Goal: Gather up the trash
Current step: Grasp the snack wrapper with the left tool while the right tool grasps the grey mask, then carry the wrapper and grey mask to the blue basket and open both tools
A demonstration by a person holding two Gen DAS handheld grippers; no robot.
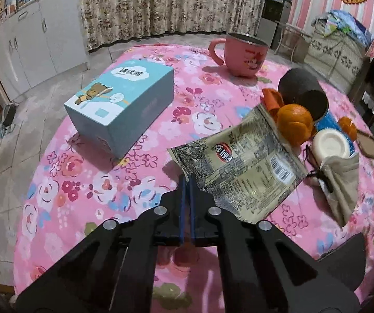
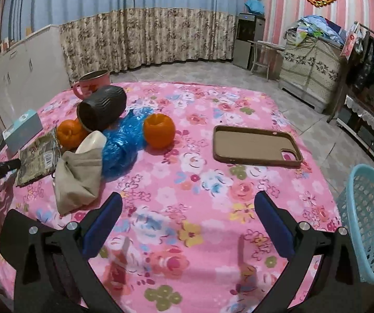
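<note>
Left gripper has its blue pads pressed together on the near corner of the empty snack wrapper, which sits lifted off the pink floral tablecloth; right gripper hangs spread wide over bare cloth near the table's near edge, with the light-blue basket just off the right edge. Behind the wrapper: a beige pouch, crumpled blue plastic bag, orange peels, a tipped dark cup. Farther back: tissue box toward the left edge, phone case toward the right, pink mug at the far edge.
</note>
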